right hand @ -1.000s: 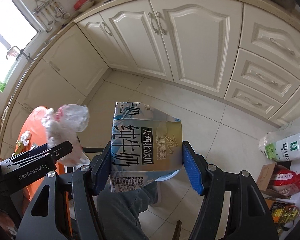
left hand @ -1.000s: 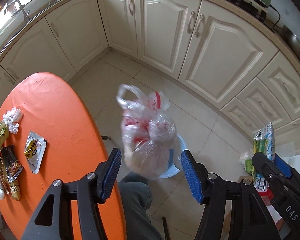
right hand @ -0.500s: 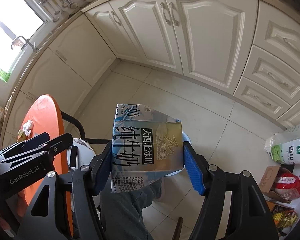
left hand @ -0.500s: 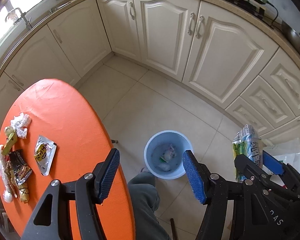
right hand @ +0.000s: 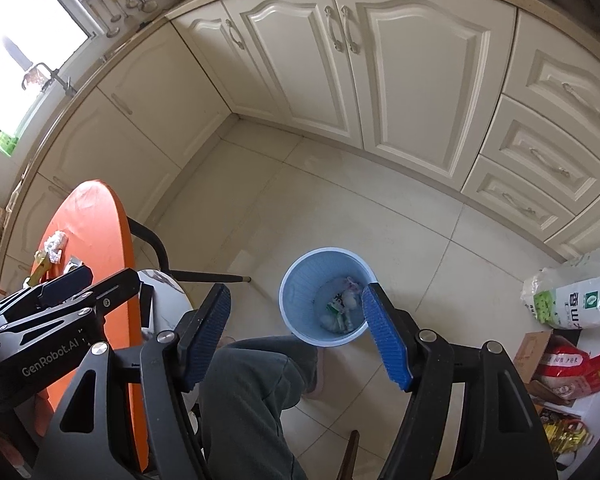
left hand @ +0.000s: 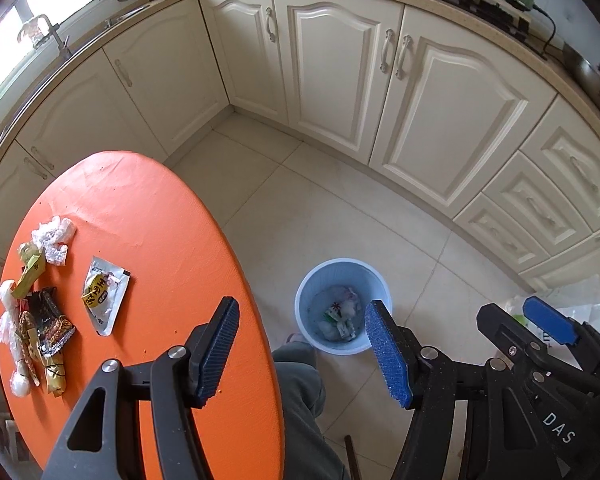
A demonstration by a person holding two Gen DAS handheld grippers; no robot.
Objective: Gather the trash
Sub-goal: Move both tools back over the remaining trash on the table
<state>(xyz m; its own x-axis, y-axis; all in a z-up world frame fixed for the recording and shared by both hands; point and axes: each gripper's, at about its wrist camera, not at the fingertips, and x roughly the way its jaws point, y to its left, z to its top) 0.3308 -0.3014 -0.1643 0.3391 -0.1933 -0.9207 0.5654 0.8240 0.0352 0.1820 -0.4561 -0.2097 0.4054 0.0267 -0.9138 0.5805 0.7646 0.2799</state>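
A light blue trash bin point(left hand: 342, 276) stands on the tiled floor and holds crumpled bags and wrappers; it also shows in the right wrist view point(right hand: 304, 280). My left gripper point(left hand: 304, 348) is open and empty, above the table edge and the bin. My right gripper point(right hand: 296, 338) is open and empty above the bin. On the orange round table point(left hand: 160, 216) lie a white snack packet point(left hand: 104, 294), crumpled clear plastic point(left hand: 52, 236) and several dark and yellow wrappers point(left hand: 44, 328) at its left side.
Cream kitchen cabinets point(left hand: 380, 80) run along the back. The person's grey-trousered leg point(right hand: 256, 392) is under the grippers. A chair point(right hand: 160, 280) stands by the table. A white rice sack point(right hand: 572, 304) and red bags point(right hand: 568, 368) lie at the right.
The left gripper let go of the plastic bag, which dropped into the bin. The right gripper opened and the milk carton is gone from it.
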